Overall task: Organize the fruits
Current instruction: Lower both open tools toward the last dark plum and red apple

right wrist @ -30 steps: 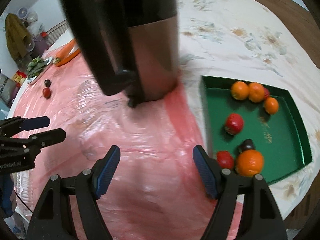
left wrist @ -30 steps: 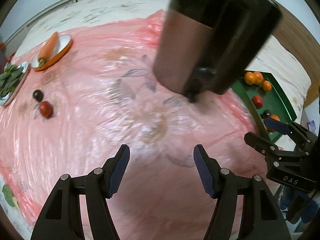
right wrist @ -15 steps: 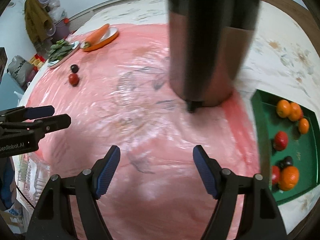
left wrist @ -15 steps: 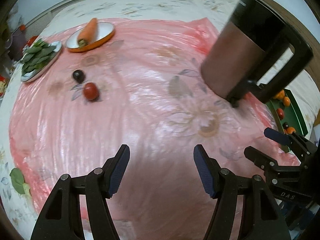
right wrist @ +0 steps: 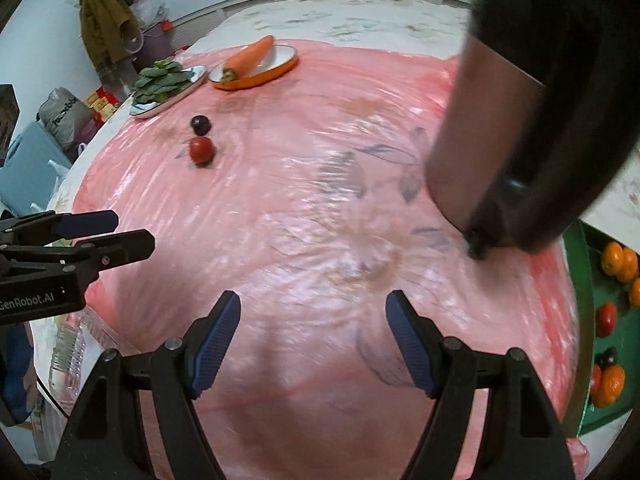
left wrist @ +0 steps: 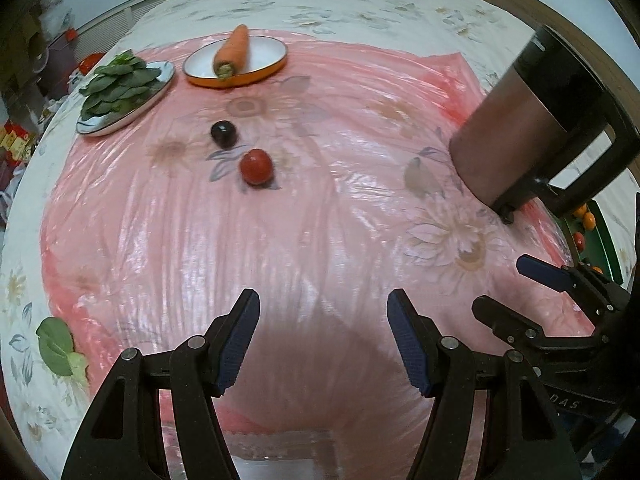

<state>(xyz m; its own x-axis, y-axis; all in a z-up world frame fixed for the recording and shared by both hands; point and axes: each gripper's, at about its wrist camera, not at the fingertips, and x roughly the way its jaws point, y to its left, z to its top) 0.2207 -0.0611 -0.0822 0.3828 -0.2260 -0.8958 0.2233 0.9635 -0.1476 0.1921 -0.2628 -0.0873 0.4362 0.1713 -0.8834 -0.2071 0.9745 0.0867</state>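
A red tomato and a dark plum lie side by side on the pink plastic table cover. At the right edge stands a green tray with several oranges, red fruits and a dark one. My left gripper hangs open over bare cover, well short of the two loose fruits. My right gripper is open too, empty, over the middle of the cover. Each gripper shows in the other's view, at the side.
A tall brown and black jug stands between the grippers and the tray. At the back are an orange-rimmed dish with a carrot and a plate of green leaves. One loose leaf lies front left.
Both grippers have swung left across the table, away from the tray. The jug and tray have slid to the right in both views; the tomato and plum have come nearer the centre.
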